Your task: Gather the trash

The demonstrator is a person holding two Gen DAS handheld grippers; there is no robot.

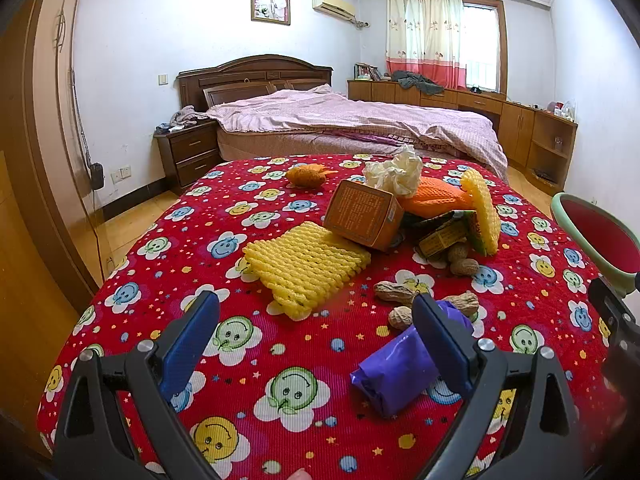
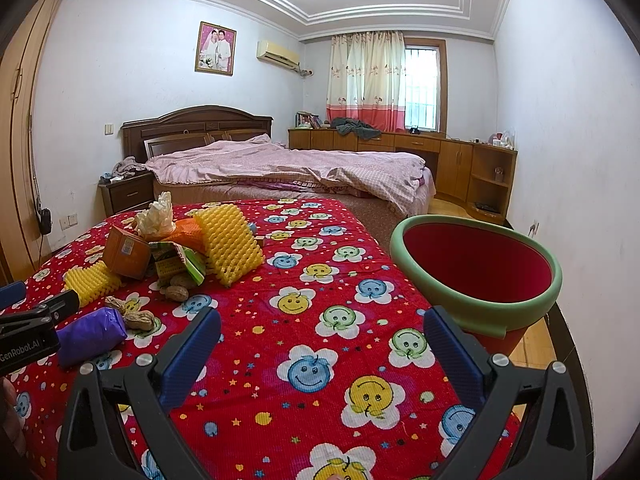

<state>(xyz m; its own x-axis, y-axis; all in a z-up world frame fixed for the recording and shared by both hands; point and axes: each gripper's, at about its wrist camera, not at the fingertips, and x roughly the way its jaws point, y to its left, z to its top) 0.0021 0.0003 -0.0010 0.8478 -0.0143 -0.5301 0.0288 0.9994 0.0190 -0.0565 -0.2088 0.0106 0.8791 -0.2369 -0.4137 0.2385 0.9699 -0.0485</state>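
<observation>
In the left wrist view, the left gripper [image 1: 316, 340] is held with its jaws spread wide and empty above the red patterned cloth [image 1: 168, 240], its right finger just in front of a purple wrapper [image 1: 394, 376], with peanut shells [image 1: 400, 292], a yellow foam net [image 1: 306, 266] and an orange box [image 1: 362, 216] beyond. In the right wrist view, the right gripper [image 2: 322, 354] is likewise seen wide apart, nothing between its fingers, over bare cloth, with the green-rimmed red bin [image 2: 476, 268] just beside the cloth's right edge and the trash heap well to the left.

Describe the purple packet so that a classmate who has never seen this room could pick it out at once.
Start at the red smiley-flower cloth with its pile of rubbish. At the near edge of the pile, beside the loose peanuts, lies the purple packet. It is the only purple thing there, smooth and shiny among yellow foam and cardboard.
</observation>
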